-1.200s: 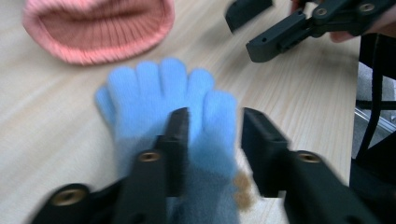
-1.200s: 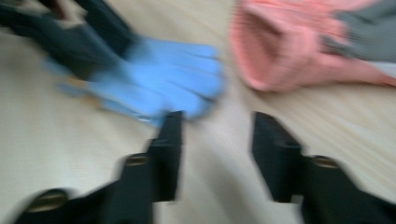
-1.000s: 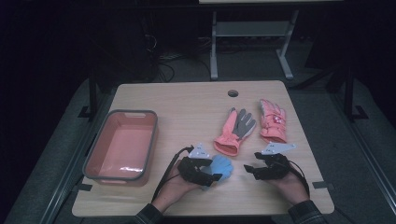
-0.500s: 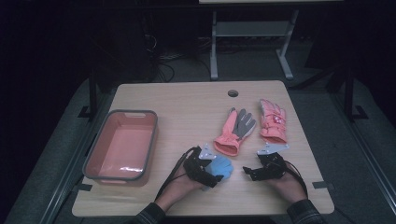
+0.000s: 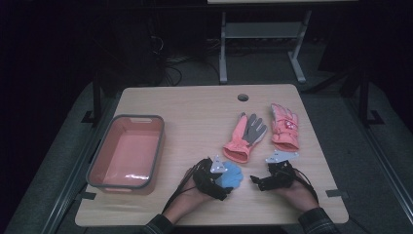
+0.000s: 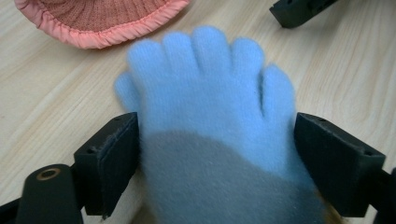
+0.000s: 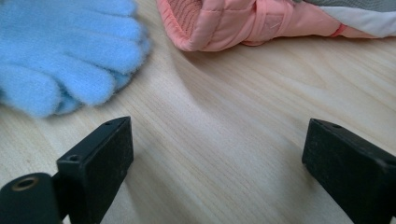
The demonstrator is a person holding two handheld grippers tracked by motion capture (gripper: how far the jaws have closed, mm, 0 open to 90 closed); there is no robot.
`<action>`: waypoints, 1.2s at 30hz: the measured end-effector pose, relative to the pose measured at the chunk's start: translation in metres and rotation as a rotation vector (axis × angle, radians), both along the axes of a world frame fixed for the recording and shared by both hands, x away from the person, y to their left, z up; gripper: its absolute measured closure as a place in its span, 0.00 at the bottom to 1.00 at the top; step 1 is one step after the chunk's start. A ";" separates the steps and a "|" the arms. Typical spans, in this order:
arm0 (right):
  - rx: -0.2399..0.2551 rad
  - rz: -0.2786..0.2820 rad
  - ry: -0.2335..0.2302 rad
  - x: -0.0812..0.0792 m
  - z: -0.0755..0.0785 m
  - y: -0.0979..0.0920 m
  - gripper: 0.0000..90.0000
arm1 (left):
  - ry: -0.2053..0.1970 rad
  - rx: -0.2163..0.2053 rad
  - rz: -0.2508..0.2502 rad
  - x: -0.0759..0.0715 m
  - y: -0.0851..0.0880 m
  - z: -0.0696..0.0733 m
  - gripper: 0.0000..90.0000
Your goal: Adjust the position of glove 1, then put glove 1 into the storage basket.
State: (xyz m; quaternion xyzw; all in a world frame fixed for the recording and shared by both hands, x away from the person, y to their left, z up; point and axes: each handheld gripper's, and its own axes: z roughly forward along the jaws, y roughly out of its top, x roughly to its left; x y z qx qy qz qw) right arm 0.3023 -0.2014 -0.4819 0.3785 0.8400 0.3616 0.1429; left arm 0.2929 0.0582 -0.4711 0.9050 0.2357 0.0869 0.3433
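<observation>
Blue fleece glove lies flat on the wooden table near its front edge, between the person's two hands, its short rounded fingers pointing away from the left gripper. Its pile is soft and fuzzy, an even light blue, and no label or writing can be read on it. In the left gripper view its cuff end lies between the two black jaws, which have just been opening and stand wide on either side of it without visibly squeezing it. The right gripper, just right of the glove, has also just been opening; its jaws are spread over bare wood with nothing between them. Two pink gloves lie farther back, right of centre, and a pink bin sits at the left.
</observation>
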 end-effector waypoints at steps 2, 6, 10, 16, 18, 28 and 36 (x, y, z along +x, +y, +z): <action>0.000 -0.001 0.001 0.000 0.000 0.000 0.09 | 0.000 0.001 -0.003 0.000 0.000 0.001 0.18; 0.000 0.000 0.000 0.000 0.000 0.000 0.09 | -0.002 0.001 -0.001 -0.001 0.003 0.003 0.31; 0.001 -0.001 0.005 0.000 0.000 0.000 0.09 | 0.001 -0.002 0.001 -0.001 0.005 0.005 0.46; 0.001 -0.003 0.006 0.000 0.000 0.001 0.09 | 0.011 -0.001 -0.020 0.000 0.007 0.007 0.67; 0.001 -0.003 0.006 0.000 0.000 0.001 0.09 | 0.019 -0.004 -0.021 0.001 0.008 0.008 0.68; 0.001 -0.002 0.008 0.000 0.000 0.002 0.09 | 0.117 -0.078 -0.018 0.012 0.018 0.014 0.83; 0.001 -0.002 0.007 0.000 0.000 0.002 0.09 | 0.120 -0.103 -0.011 0.014 0.023 0.024 0.84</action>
